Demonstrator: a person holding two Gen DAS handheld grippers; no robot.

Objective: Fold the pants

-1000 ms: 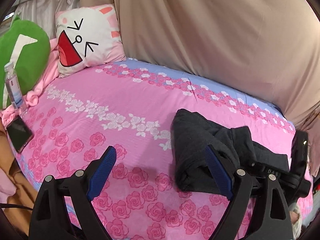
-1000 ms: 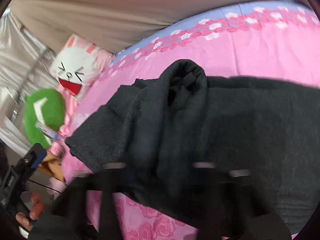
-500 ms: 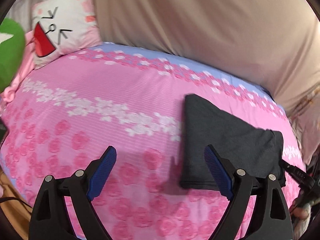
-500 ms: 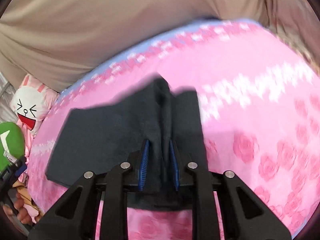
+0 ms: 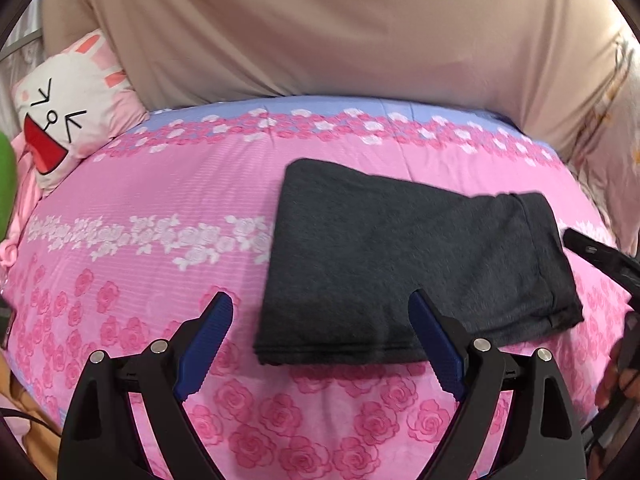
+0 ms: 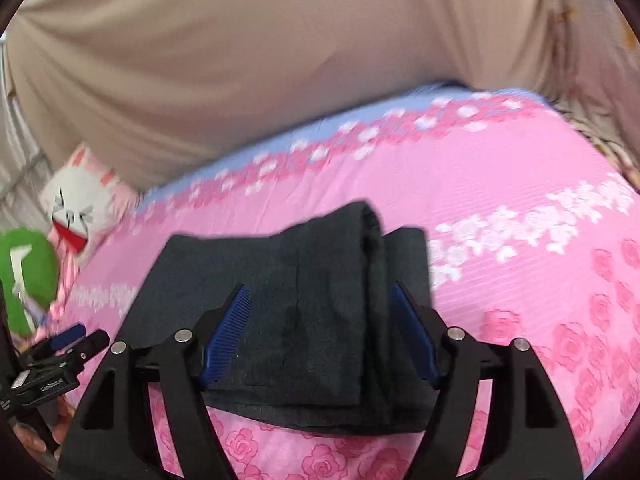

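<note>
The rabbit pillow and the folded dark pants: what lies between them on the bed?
Only bare pink flowered bedsheet lies between the rabbit pillow and the pants, as the left wrist view shows.

A home bedroom: a bed [image 5: 160, 200] under a pink rose-print sheet, a cartoon rabbit cushion [image 5: 68, 112] at ten o'clock with a green cushion [image 6: 26, 276] beside it, and a beige drape [image 5: 340, 28] hanging behind at twelve o'clock.
</note>
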